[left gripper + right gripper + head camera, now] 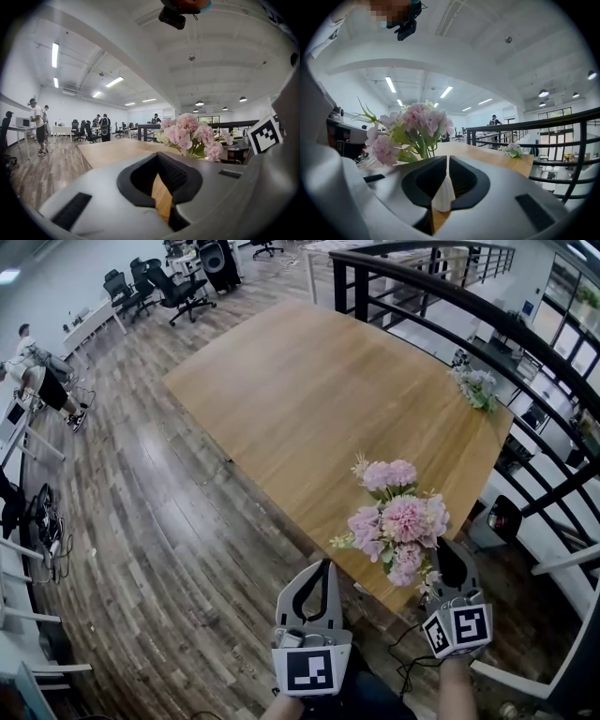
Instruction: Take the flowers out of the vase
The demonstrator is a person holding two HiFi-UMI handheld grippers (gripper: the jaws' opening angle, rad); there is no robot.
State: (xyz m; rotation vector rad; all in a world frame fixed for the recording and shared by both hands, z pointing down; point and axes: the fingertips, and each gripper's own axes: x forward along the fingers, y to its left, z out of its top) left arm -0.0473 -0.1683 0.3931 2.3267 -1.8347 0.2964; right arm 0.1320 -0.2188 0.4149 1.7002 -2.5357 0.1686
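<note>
Jaws of the left gripper (323, 566) meet, empty, at six o'clock of the head view. Flowers (398, 517) stand near the table (309, 399) edge at four o'clock; right gripper (447, 551) just beside them, jaws a slit apart, white shape (443, 197) between.

Open-plan office: swivel chairs (178, 289), desks (91, 324)
</note>
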